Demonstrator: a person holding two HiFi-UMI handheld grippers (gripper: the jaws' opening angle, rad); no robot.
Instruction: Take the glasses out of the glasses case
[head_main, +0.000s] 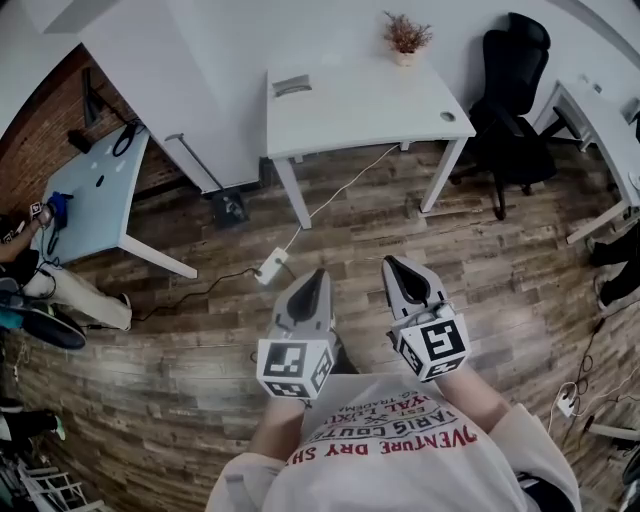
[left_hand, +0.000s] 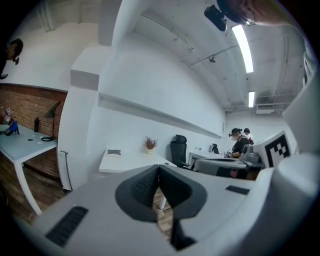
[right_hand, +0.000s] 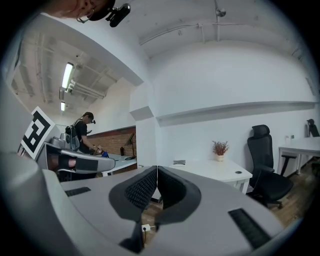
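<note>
A small flat grey thing, perhaps the glasses case (head_main: 291, 86), lies on the far left part of a white table (head_main: 360, 115). It also shows as the grey case (left_hand: 114, 152) in the left gripper view and as the grey case (right_hand: 179, 162) in the right gripper view. No glasses are visible. My left gripper (head_main: 318, 272) and right gripper (head_main: 390, 261) are held side by side over the wooden floor, well short of the table. The left gripper (left_hand: 158, 167) has its jaws together with nothing between them. The right gripper (right_hand: 156, 167) is likewise shut and empty.
A potted plant (head_main: 405, 40) stands at the table's far edge. A black office chair (head_main: 515, 90) is to its right, and another desk (head_main: 600, 120) beyond that. A power strip (head_main: 270, 266) and cable lie on the floor. A pale desk (head_main: 90, 190) and a person are at the left.
</note>
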